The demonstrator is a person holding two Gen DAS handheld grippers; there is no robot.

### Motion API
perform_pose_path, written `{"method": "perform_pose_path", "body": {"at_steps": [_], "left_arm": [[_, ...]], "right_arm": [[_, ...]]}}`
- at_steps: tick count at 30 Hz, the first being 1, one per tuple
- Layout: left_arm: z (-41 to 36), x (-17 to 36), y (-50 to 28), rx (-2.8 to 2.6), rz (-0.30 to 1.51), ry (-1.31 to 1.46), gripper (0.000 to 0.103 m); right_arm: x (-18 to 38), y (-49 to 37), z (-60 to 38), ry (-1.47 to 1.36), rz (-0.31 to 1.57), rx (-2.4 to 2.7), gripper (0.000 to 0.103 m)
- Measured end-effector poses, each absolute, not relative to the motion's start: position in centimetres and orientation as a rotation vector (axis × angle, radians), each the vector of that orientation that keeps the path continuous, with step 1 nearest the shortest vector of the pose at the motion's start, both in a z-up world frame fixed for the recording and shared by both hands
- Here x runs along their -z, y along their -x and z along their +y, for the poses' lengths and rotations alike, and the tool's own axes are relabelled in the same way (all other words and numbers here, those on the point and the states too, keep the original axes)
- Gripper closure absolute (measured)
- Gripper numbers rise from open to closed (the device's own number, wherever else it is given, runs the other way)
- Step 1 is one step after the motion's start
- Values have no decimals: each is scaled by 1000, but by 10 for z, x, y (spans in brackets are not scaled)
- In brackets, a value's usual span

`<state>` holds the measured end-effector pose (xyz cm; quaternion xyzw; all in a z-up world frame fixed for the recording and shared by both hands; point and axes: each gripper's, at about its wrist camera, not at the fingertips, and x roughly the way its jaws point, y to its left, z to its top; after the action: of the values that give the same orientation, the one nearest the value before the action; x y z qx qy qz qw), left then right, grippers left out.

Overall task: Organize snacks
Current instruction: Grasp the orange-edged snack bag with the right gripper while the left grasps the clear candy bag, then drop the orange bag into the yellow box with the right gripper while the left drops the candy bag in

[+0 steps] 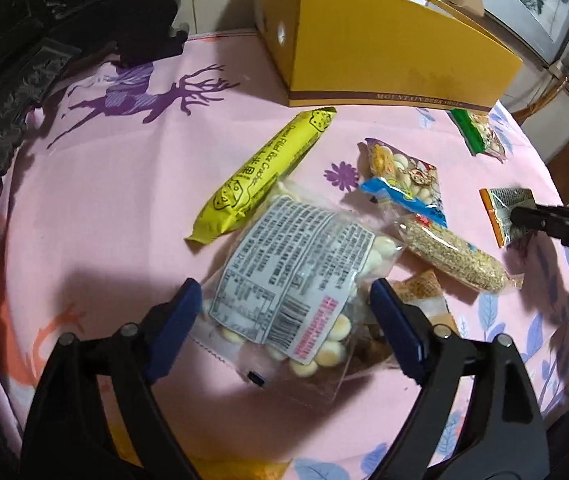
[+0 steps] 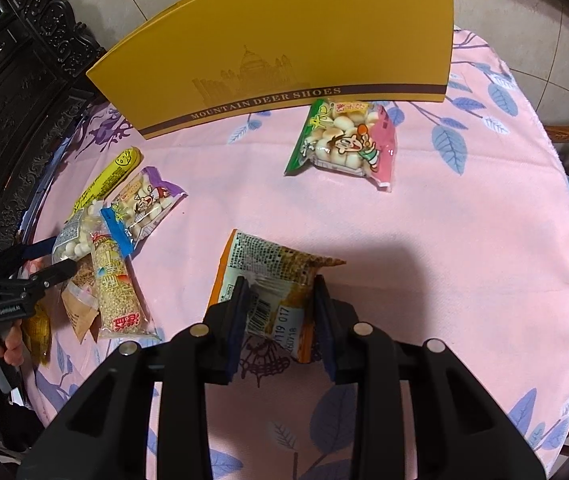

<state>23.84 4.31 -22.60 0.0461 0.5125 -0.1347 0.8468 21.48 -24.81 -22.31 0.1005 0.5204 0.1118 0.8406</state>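
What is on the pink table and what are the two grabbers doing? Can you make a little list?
surface: pink tablecloth with leaf print
box: yellow shoe box at the far side
left gripper: open, fingers either side of clear bag of round biscuits
right gripper: shut on orange snack packet
pile by left gripper: yellow rice cracker pack, sesame bar
alone near box: green and pink biscuit bag

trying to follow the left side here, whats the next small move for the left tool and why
Probably close the left tool on the clear bag of round biscuits: its open pads already straddle the bag, which lies on the pink cloth ungripped.
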Motion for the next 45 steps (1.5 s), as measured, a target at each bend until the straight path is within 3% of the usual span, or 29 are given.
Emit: {"method": "perform_pose_path", "body": {"at_steps": [6,17,22,26,32,39,45], "left_arm": [[32,223,-235,276,1040,-166,27],[29,239,-262,354,1087,-169,21],[20,237,-257,341,1059,-214,38],[24,237,-249,317,1057,-189,40],[22,240,-246,296,1063,-190,37],[23,233,-242,258,1068,-195,50],[28,204,-229,217,1017,-203,51]], "right_arm": [[223,-214,-249,-214,1101,-240,70],[223,-215,-249,-210,1110,-251,70],[223,-213,-248,-214,1102,-248,70],[223,-213,-248,-211,1104,-250,70],[223,-214,-248,-204,1108,-253,70],[220,-214,-253,-260,1113,-270,75],[200,-205,-256,-259,1074,-290,78]]}}
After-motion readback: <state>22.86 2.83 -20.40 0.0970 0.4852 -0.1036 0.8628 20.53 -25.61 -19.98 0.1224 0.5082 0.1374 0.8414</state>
